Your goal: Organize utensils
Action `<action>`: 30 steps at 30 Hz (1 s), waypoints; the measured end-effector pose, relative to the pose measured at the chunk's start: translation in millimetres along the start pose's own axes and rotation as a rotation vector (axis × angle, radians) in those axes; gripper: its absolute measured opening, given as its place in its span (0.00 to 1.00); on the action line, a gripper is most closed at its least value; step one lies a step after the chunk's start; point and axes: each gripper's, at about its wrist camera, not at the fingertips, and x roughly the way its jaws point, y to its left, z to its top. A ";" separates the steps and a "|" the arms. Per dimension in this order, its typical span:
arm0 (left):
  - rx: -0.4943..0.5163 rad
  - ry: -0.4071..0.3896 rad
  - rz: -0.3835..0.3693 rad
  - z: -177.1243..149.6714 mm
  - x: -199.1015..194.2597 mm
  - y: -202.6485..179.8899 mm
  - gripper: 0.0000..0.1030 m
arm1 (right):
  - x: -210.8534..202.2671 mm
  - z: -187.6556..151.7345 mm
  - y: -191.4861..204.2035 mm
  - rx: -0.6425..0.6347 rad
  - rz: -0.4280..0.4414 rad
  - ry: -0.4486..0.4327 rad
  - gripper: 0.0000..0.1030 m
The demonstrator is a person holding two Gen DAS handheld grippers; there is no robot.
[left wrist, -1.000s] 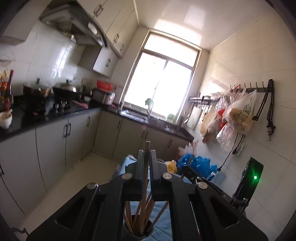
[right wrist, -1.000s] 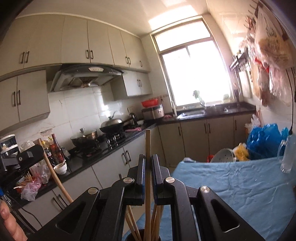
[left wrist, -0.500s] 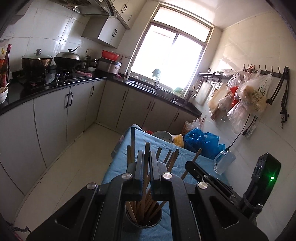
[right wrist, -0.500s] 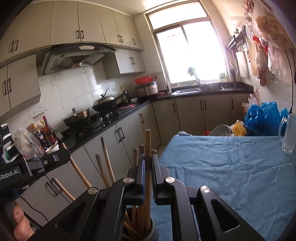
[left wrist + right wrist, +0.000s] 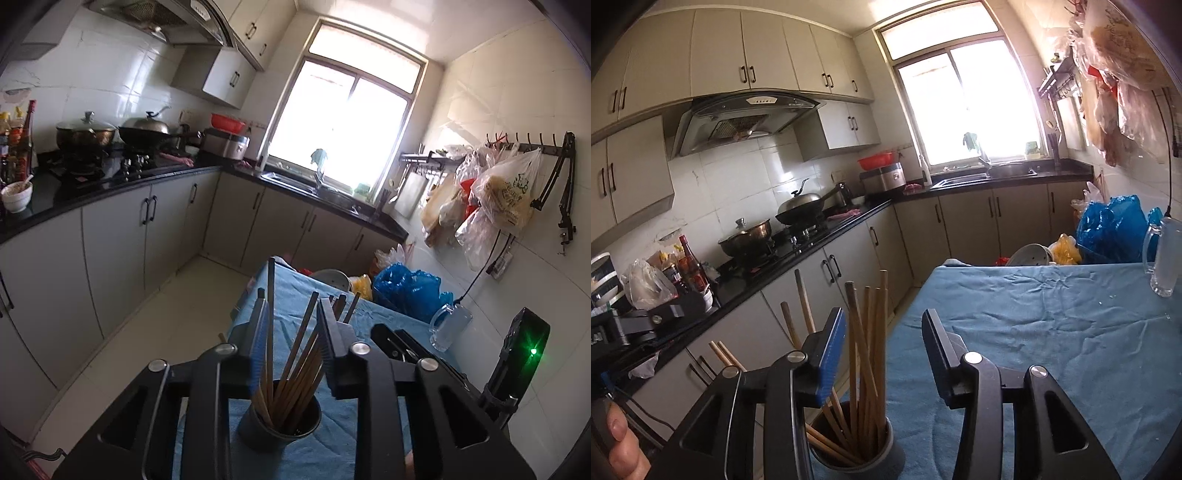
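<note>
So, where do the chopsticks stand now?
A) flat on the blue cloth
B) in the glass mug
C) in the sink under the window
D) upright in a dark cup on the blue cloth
D: the chopsticks stand bunched in the dark cup, which sits on the blue cloth.

Left gripper (image 5: 291,334) and right gripper (image 5: 884,347) have just been opening, jaws apart.

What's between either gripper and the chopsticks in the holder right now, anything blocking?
Nothing visible. The chopsticks stand in the dark holder on the blue cloth, and both grippers, left and right, have just been opening with the bundle rising between their jaws, pads off the sticks.
</note>
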 end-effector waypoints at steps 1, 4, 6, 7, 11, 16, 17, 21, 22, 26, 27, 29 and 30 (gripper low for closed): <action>0.002 -0.012 0.008 -1.8 -5.6 -0.2 0.26 | -2.1 -0.9 -1.4 0.003 -0.003 0.000 0.46; -0.002 -0.038 0.034 -5.7 -18.8 1.7 0.34 | -9.0 -5.2 -6.4 0.014 -0.022 0.002 0.53; -0.007 -0.058 0.062 -9.6 -27.7 5.5 0.42 | -13.1 -9.9 -10.6 0.022 -0.029 0.008 0.53; -0.012 -0.068 0.083 -12.4 -32.3 8.3 0.44 | -15.2 -12.5 -12.9 0.027 -0.034 0.012 0.53; -0.021 -0.084 0.148 -23.5 -42.2 16.7 0.53 | -20.6 -22.7 -21.1 0.052 -0.044 0.038 0.54; -0.003 -0.040 0.210 -40.0 -38.5 21.8 0.54 | -26.2 -34.0 -26.1 0.068 -0.050 0.068 0.55; -0.001 -0.031 0.216 -42.4 -37.5 22.3 0.54 | -28.1 -36.4 -26.1 0.068 -0.051 0.071 0.55; 0.012 -0.008 0.226 -52.0 -34.0 20.4 0.66 | -35.2 -46.2 -24.2 0.055 -0.068 0.076 0.61; 0.018 -0.007 0.228 -54.6 -34.3 19.1 0.68 | -37.0 -48.3 -23.6 0.049 -0.074 0.077 0.61; 0.037 -0.021 0.237 -62.9 -37.1 12.9 0.79 | -42.0 -59.0 -23.1 0.045 -0.093 0.098 0.62; 0.044 -0.029 0.246 -64.5 -38.3 10.0 0.81 | -42.7 -60.8 -24.0 0.049 -0.098 0.103 0.62; 0.068 -0.060 0.271 -67.1 -43.5 5.2 0.86 | -44.9 -65.1 -26.7 0.057 -0.109 0.109 0.62; 0.086 -0.087 0.289 -69.4 -47.4 1.5 0.90 | -47.0 -67.5 -28.7 0.063 -0.120 0.113 0.62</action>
